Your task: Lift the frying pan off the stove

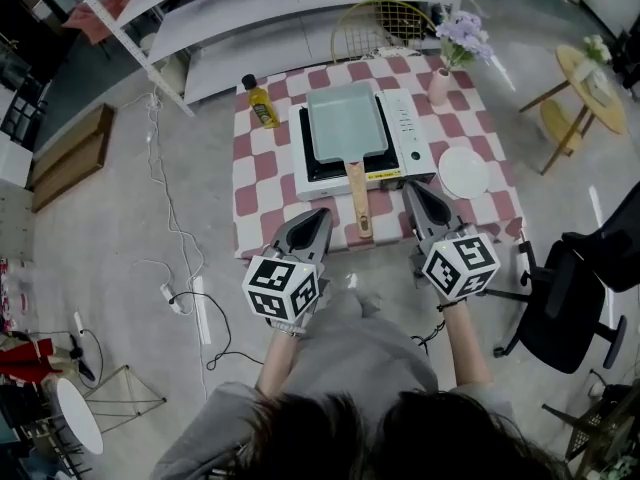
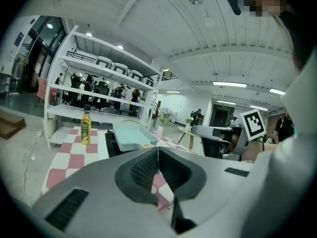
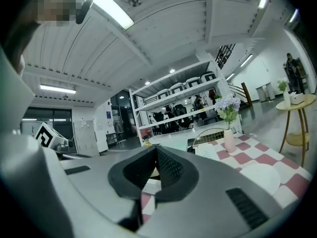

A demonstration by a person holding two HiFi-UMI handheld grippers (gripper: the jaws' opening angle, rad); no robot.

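Two grippers of mine, left point(image 1: 320, 213) and right point(image 1: 409, 188), hover over the table's point(image 1: 255, 203) near edge, both pressed together and empty, with the pan's handle point(image 1: 357, 198) between them, untouched. The pan point(image 1: 345, 123) sits on the stove point(image 1: 405, 133), with a plate point(image 1: 464, 172) just right of it. Farther back stand a bottle point(image 1: 263, 103), its label too small to read, and a vase point(image 1: 439, 86).

The frying pan point(image 1: 347, 121) is covering the stove's point(image 1: 408, 128) burner; the left gripper's point(image 2: 157, 150) body is blocking the pan's handle point(image 1: 357, 196) in the left gripper view.

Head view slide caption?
Shut left gripper and shut right gripper flank wooden-handled pale-green rectangular frying pan on white stove.
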